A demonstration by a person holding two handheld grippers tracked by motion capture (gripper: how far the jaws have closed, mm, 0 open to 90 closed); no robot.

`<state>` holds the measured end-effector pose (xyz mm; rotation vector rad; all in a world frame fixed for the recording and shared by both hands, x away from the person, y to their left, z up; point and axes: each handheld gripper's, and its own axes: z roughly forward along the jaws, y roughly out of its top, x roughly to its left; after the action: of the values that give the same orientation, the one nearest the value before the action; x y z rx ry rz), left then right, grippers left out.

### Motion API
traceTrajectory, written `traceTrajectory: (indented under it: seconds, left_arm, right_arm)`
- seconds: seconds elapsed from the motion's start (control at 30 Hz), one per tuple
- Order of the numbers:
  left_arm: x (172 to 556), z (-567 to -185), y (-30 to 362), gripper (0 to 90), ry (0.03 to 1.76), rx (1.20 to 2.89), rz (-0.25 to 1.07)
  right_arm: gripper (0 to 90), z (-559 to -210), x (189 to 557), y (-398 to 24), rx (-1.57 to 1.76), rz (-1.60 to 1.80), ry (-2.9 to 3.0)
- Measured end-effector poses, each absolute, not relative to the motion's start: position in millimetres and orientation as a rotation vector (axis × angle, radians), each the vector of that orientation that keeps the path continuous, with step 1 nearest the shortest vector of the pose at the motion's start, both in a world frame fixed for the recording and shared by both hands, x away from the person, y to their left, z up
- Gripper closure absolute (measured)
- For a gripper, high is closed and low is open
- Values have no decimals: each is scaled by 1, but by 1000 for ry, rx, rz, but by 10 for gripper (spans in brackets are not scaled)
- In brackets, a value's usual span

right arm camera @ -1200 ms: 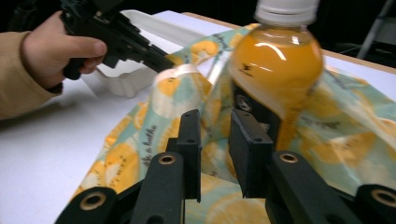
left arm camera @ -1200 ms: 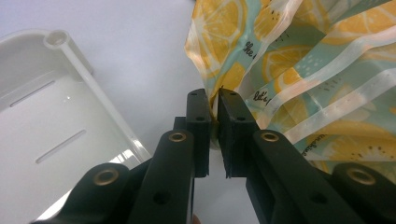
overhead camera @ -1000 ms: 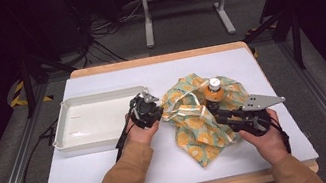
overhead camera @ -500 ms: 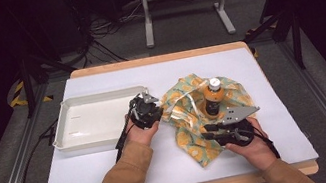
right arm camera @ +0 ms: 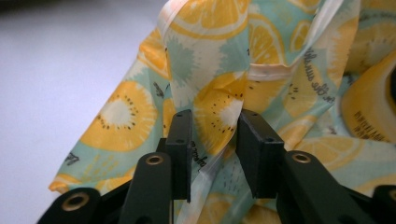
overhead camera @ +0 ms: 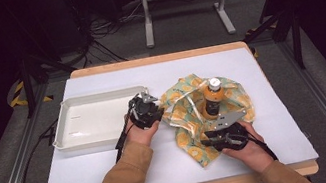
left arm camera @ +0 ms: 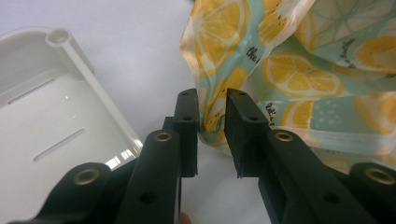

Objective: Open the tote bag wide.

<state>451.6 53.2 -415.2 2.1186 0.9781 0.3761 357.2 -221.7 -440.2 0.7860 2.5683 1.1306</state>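
A thin bag (overhead camera: 185, 113) printed with lemon slices lies crumpled right of the table's middle. An orange bottle (overhead camera: 212, 99) with a white cap stands upright in it. My left gripper (overhead camera: 158, 108) is at the bag's left edge; its jaws have just been opening. In the left gripper view the bag's edge (left arm camera: 210, 112) sits loose in the narrow gap of the left gripper (left arm camera: 212, 105). My right gripper (overhead camera: 206, 142) is low over the bag's near part, and its jaws have also just been opening. A raised fold (right arm camera: 215, 107) stands between the jaws of the right gripper (right arm camera: 215, 123), unpinched. The bottle's label (right arm camera: 373, 102) shows at the right.
A white plastic tray (overhead camera: 64, 134) sits left of the bag, right beside my left hand; its rim (left arm camera: 84, 60) shows close by in the left gripper view. The table is white with a wooden edge, and metal frames and cables stand on the dark floor behind it.
My right hand has moved left and toward the table's near edge, coming down onto the near part of the bag. The left hand has stayed put, and the bottle still stands.
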Motion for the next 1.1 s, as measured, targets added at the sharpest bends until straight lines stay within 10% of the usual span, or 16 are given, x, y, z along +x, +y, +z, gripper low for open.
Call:
traceTrajectory:
  seconds: [0.37,1.1]
  left_arm:
    - [443,-396,59,413,935,1995,350]
    - [424,-358,42,384,728,1895,292]
  right_arm:
    - [582,-432,356,-228,775,1230,2543]
    - [472,-385,334,-294,826,1459,2224]
